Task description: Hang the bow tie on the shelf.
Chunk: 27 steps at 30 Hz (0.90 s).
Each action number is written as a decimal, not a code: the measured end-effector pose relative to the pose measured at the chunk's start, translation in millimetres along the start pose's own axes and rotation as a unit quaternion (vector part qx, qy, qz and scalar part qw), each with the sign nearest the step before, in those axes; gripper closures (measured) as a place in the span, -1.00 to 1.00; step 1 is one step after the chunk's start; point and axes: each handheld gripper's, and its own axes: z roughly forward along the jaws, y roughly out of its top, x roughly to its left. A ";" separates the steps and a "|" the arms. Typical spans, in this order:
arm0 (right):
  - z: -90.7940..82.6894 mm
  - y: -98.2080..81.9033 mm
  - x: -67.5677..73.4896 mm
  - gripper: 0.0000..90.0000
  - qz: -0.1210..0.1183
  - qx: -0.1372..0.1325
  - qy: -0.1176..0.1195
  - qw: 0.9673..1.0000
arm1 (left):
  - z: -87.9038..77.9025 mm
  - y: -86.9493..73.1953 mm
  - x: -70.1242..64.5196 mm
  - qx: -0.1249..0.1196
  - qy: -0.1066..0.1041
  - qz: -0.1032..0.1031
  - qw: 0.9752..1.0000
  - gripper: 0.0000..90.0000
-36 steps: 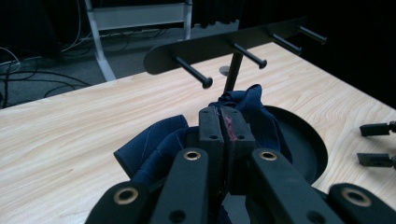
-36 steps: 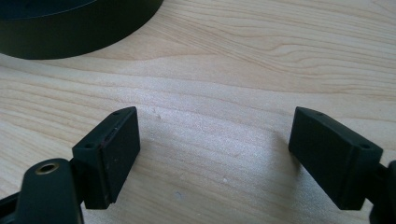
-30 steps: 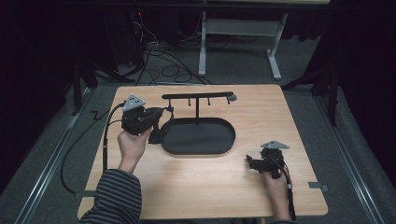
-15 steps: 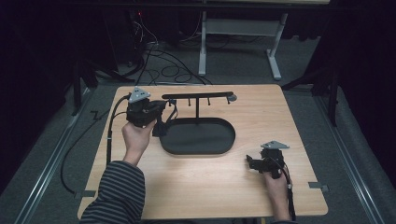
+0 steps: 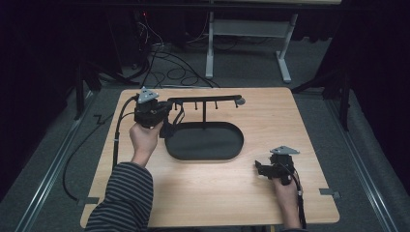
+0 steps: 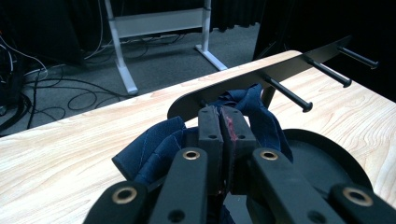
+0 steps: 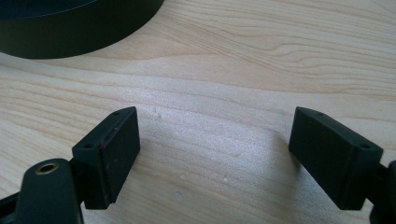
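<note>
At upper left of the high view, the left gripper (image 5: pixel 162 116) fingers clamp a blue cloth (image 6: pixel 159 149) just below the rack (image 5: pixel 203 100) end, pegs (image 6: pixel 288 92) running rightward; right gripper (image 5: pixel 263 169) fingers apart, well away.

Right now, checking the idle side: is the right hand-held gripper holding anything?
No, the right hand-held gripper has its jaws spread wide with bare table between them.

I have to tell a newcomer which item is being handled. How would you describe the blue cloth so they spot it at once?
On the wooden table stands a black rack with an oval base and a bar of pegs. At the bar's left end, the left claw is shut on the blue cloth. It is bunched, stitched dark blue fabric, the one soft, coloured thing among black hardware.
</note>
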 end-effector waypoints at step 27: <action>-0.1 -0.2 0.1 -0.61 0.000 0.000 0.001 1.000 | -3.5 -1.1 -1.3 0.006 -0.011 0.004 1.000 0.68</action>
